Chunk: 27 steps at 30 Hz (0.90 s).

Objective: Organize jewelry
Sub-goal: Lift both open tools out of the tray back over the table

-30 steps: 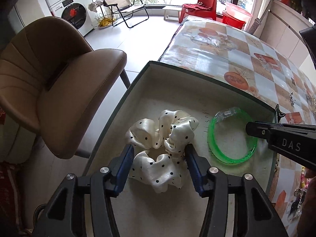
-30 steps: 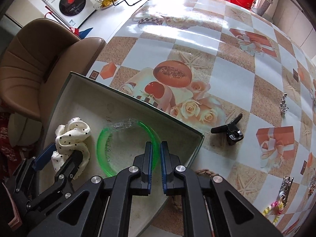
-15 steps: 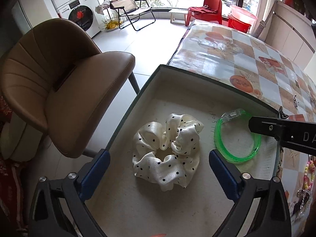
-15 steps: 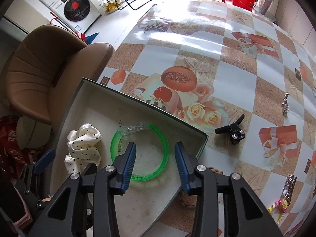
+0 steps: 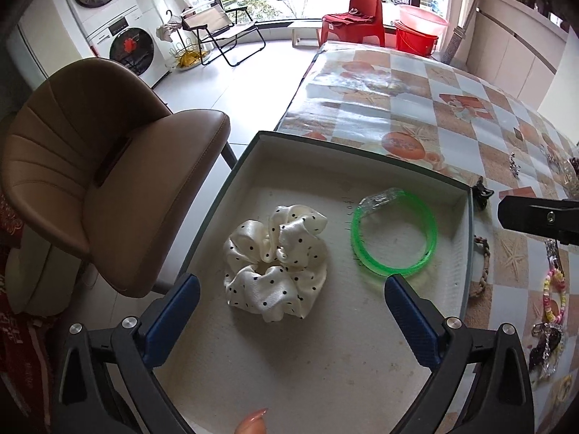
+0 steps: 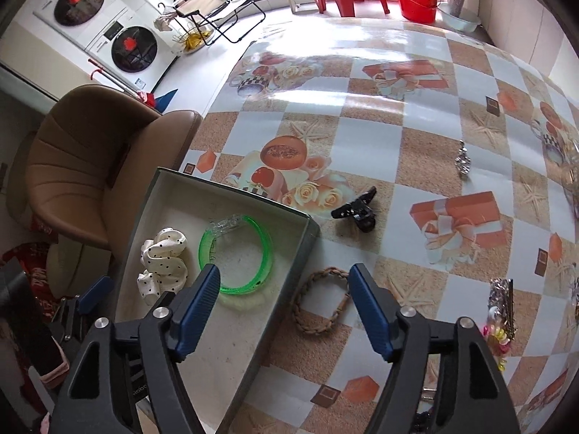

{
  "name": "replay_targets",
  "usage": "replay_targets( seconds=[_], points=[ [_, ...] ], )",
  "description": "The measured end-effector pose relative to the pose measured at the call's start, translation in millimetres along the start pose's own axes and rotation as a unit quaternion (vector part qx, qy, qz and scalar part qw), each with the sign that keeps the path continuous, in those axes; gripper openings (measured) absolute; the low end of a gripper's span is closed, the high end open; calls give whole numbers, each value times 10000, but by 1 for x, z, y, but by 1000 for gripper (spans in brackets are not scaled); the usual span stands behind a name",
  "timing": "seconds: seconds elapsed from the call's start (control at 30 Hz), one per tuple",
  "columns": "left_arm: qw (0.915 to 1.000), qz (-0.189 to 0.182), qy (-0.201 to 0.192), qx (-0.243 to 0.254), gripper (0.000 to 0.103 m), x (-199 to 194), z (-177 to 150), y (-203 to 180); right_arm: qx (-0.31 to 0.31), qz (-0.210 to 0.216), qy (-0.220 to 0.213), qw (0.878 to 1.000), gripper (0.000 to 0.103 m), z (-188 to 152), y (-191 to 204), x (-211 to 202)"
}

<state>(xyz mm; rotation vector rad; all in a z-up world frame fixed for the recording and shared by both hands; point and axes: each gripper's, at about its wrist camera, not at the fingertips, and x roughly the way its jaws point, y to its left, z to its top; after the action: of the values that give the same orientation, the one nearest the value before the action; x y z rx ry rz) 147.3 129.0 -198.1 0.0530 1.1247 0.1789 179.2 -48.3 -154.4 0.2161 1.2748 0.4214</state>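
Note:
A white polka-dot scrunchie (image 5: pixel 277 258) and a green bangle (image 5: pixel 393 233) lie in an open shallow box (image 5: pixel 347 361) at the table's near corner; both also show in the right wrist view, scrunchie (image 6: pixel 161 266), bangle (image 6: pixel 235 253). My left gripper (image 5: pixel 289 305) is open and empty, above the box just short of the scrunchie. My right gripper (image 6: pixel 284 300) is open and empty, above the box's right wall. A braided brown bracelet (image 6: pixel 320 305) lies on the table beside the box, between the right fingers.
A black hair claw (image 6: pixel 356 209) lies beyond the box corner. A silver brooch (image 6: pixel 462 161), a beaded bracelet (image 5: pixel 553 296) and more jewelry (image 6: pixel 501 300) lie on the patterned tablecloth (image 6: pixel 416 115) to the right. A brown chair (image 5: pixel 97 177) stands left of the table.
Both grippers opened and pulled back. The left let go of the scrunchie, the right let go of the green bangle; both now lie in the box.

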Motion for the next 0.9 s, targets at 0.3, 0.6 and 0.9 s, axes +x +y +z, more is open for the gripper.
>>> replay_targets(
  seconds=[0.3,0.6,0.9],
  points=[
    [9974,-392,66,595,103,-30,-12,-53,723,-75,-280,9970,83,-33,-54,-38],
    [9912,-851,78,1012,103,-53,-20,-113,1360,-111,-606,9888,103,-75,-113,-73],
    [9810,-1352,355,1347,103,-58,-41,-152,1734,-547,-107,9833,103,-130,-171,-90]
  ],
)
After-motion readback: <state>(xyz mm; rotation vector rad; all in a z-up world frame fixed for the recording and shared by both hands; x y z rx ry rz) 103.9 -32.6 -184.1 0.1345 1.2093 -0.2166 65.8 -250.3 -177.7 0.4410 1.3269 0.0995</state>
